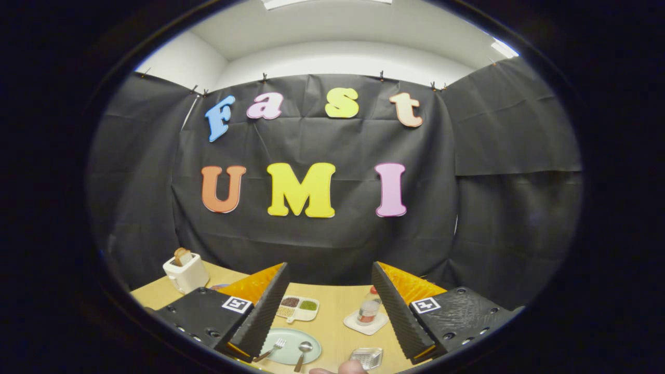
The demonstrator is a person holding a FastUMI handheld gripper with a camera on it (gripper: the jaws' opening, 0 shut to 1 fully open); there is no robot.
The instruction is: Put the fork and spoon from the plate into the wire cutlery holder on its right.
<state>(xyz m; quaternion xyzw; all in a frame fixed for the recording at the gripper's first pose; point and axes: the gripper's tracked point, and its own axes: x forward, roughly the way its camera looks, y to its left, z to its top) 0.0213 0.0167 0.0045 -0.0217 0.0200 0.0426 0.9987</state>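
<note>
Holding the tongs raised and level above the bench, you have their fingers spread wide apart and gripping nothing. Between them and lower down lies the pale green plate, with the fork and the spoon side by side on it. Right of the plate sits the wire cutlery holder, with your fingertip just beside it. Beyond are a divided dish, a small bottle on a coaster and a white toaster.

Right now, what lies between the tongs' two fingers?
In the gripper view, the open tongs frame a pale green plate holding the fork and spoon, with the wire holder on its right; nothing is gripped.
</note>
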